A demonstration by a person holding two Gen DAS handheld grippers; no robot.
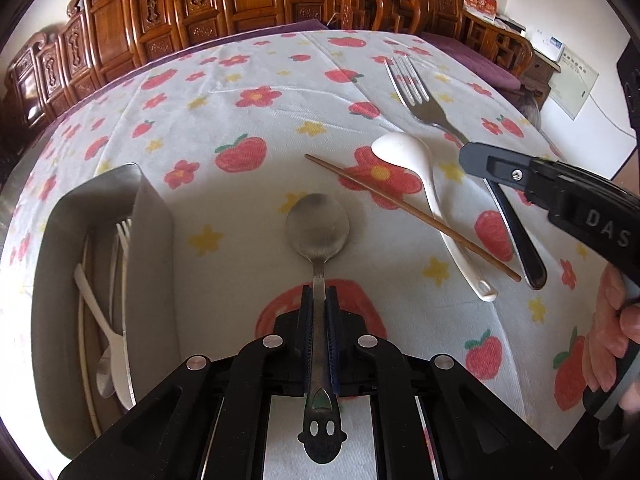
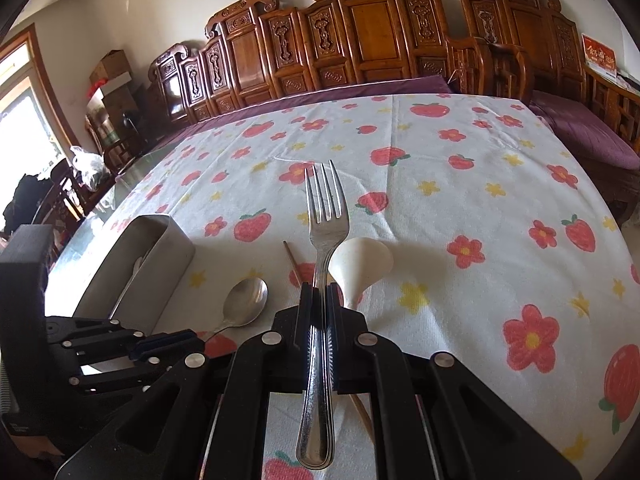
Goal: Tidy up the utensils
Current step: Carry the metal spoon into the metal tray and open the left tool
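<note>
My left gripper (image 1: 319, 294) is shut on the handle of a metal spoon (image 1: 317, 228), whose bowl points away over the cloth. My right gripper (image 2: 319, 292) is shut on the handle of a metal fork (image 2: 326, 216), tines pointing away; it also shows in the left wrist view (image 1: 416, 92). A white ceramic spoon (image 1: 404, 152) and a brown chopstick (image 1: 400, 208) lie on the cloth between them. A metal utensil holder (image 1: 100, 260) stands at the left with white plastic cutlery and a spoon inside; it also shows in the right wrist view (image 2: 168, 256).
The table carries a white cloth with strawberries and flowers (image 2: 480, 184). Carved wooden chairs (image 2: 360, 32) line the far edge. A purple cushioned bench (image 2: 580, 132) stands at the right. The right gripper's body (image 1: 560, 192) reaches in from the right in the left wrist view.
</note>
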